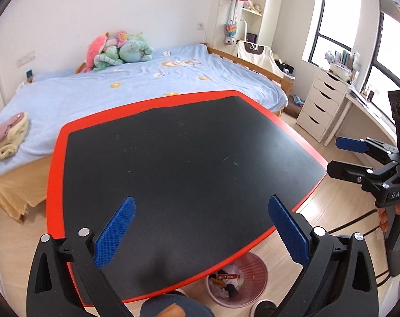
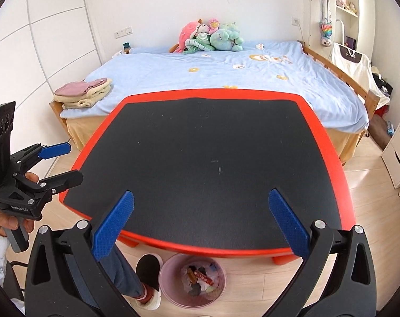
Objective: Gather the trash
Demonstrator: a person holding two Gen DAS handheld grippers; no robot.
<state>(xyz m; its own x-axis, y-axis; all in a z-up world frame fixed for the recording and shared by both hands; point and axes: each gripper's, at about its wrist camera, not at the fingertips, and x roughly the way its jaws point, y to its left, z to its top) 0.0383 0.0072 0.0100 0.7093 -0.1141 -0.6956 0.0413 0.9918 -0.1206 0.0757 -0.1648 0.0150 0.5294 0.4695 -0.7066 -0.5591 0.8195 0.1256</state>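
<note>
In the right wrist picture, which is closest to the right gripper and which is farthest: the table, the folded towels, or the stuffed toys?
From the right gripper:
1. Table, directly below and ahead.
2. Folded towels, on the bed's near left corner.
3. Stuffed toys, against the far wall.

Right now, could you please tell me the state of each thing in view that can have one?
Left gripper: open, holding nothing, above the table.
Right gripper: open, holding nothing, above the table.
Table: no trash on top, only a few faint marks.
Bin: upright on the floor by the table's near edge, holding wrappers and paper.
Drawers: shut.
</note>
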